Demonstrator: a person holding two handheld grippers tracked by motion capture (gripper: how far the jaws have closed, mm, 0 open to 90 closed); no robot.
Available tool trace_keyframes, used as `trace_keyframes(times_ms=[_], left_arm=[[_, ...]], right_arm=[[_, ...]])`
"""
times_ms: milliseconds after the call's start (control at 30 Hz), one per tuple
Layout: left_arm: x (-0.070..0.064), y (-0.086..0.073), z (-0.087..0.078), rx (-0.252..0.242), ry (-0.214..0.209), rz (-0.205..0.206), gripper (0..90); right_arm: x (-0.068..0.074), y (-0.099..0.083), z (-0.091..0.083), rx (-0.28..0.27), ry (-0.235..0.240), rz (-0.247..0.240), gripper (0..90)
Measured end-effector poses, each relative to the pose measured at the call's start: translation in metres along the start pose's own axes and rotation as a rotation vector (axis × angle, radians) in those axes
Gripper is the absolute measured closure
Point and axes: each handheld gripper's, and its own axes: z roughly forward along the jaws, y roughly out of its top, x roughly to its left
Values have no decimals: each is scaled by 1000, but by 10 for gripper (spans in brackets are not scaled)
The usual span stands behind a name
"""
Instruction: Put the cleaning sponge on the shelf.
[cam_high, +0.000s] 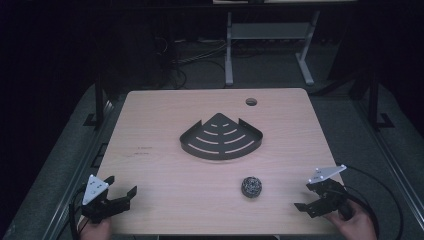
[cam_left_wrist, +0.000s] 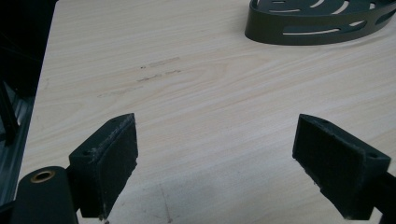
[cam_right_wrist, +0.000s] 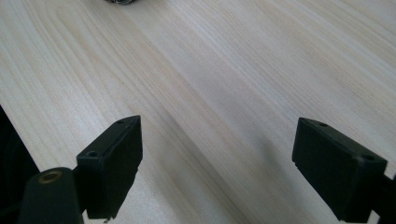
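A black quarter-round slotted tray lies flat at the middle of the light wooden table; its curved wall sits at the top right of the left gripper view. A small ball of steel wool rests in front of the tray, to the right; its lower edge peeks in at the top of the right gripper view. My left gripper is open at the front left corner, over bare wood. My right gripper is open at the front right, apart from the ball.
A round cable hole pierces the table near its far right edge. Beyond the table stand the white legs of another desk, with cables on the dark floor. Metal rails run along both sides of the table.
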Motion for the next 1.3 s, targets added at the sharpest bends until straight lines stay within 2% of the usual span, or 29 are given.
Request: trace_keyframes(times_ms=[233,667,1300], left_arm=[[-1,0,0,-2,-3,7,134],[2,-1,-3,-14,3,-4,134],[2,-1,-2,-12,3,-8,134]], right_arm=[[3,2,0,-4,1,-8,157],[17,25,8,24,26,-70,158],[25,43,13,44,42,-113,154]])
